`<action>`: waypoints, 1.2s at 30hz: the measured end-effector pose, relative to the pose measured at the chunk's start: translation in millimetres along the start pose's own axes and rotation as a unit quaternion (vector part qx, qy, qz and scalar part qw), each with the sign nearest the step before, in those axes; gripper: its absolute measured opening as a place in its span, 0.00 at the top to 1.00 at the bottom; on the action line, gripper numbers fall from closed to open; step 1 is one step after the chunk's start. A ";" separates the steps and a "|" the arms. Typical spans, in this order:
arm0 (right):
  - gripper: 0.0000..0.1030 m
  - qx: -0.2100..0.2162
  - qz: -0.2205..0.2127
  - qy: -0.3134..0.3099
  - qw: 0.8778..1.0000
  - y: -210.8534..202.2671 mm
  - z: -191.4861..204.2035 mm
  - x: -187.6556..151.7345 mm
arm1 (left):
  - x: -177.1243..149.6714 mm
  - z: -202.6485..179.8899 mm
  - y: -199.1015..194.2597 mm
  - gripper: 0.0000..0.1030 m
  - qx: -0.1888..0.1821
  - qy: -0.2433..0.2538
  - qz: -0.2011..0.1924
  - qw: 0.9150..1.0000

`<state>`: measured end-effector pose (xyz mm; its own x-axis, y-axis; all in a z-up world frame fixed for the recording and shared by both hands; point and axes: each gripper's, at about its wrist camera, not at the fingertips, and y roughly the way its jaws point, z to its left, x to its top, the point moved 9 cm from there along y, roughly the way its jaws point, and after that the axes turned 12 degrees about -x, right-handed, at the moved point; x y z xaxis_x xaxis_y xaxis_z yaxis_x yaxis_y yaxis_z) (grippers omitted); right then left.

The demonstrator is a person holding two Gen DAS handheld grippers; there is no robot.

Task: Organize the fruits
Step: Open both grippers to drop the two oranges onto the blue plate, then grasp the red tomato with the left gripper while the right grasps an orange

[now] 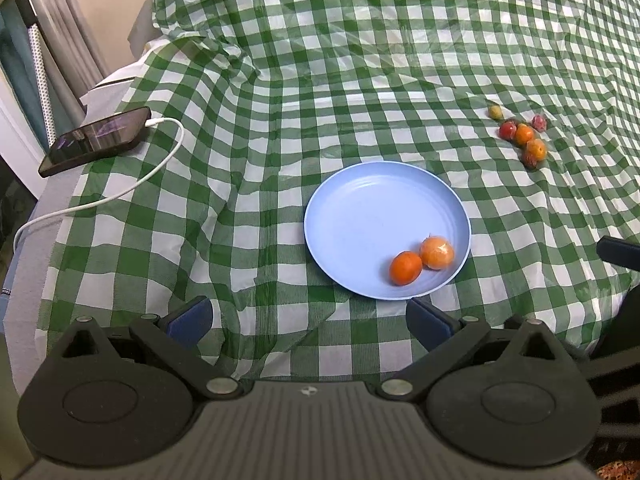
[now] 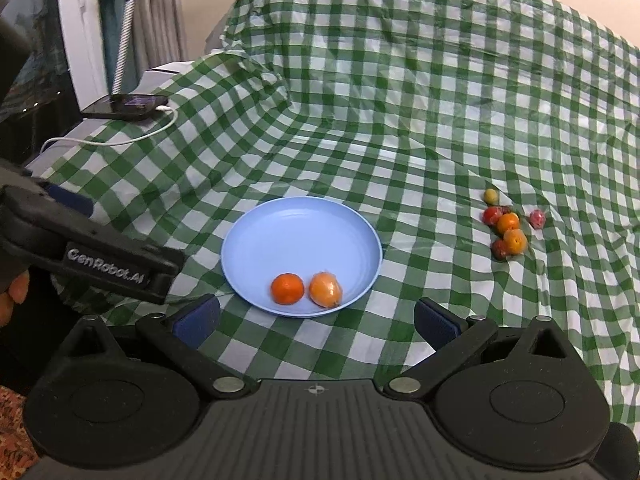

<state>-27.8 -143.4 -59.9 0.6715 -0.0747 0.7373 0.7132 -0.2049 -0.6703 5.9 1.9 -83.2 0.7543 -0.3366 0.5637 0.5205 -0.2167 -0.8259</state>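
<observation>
A light blue plate [image 1: 360, 200] [image 2: 288, 224] lies on the green checked cloth and holds two fruits: a deep orange one [image 1: 405, 267] [image 2: 287, 288] and a paler wrapped one [image 1: 437, 253] [image 2: 325, 289], both near its front rim. A cluster of several small red, orange and yellow fruits [image 1: 523, 136] [image 2: 507, 228] lies on the cloth to the far right. My left gripper [image 1: 310, 320] is open, just short of the plate's near edge, holding nothing. My right gripper [image 2: 316, 320] is also open and holds nothing, in front of the plate.
A dark phone [image 1: 96, 140] [image 2: 128, 105] with a white cable [image 1: 132, 188] rests at the cloth's far left edge. The left gripper's body [image 2: 88, 256] crosses the right wrist view at left, held by a hand [image 2: 12, 292]. The cloth rises in folds at the back.
</observation>
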 end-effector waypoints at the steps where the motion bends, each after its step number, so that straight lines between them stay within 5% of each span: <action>1: 0.01 -0.004 0.001 0.005 1.000 2.5 -3.2 0.1 | 0.5 -0.2 1.5 0.00 0.001 0.000 0.002 1.000; 10: 0.01 -0.062 0.003 0.058 0.996 28.3 -50.3 0.9 | 21.4 -11.6 20.7 0.00 -0.002 0.007 0.012 1.000; 23: 0.05 -0.190 -0.003 0.145 0.971 99.1 -188.0 -3.5 | 104.1 -89.8 91.4 0.00 -0.048 0.060 0.001 0.997; 36: 0.26 -0.164 0.022 0.166 0.972 264.1 -241.0 19.7 | 183.0 -149.4 208.1 0.00 -0.057 0.106 0.025 0.992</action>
<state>125.3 -434.2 -202.0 0.5592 -0.3902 0.7315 0.5466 -0.4898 -0.6792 192.4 -241.7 -153.6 0.6708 -0.5316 0.5171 0.4266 -0.2937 -0.8554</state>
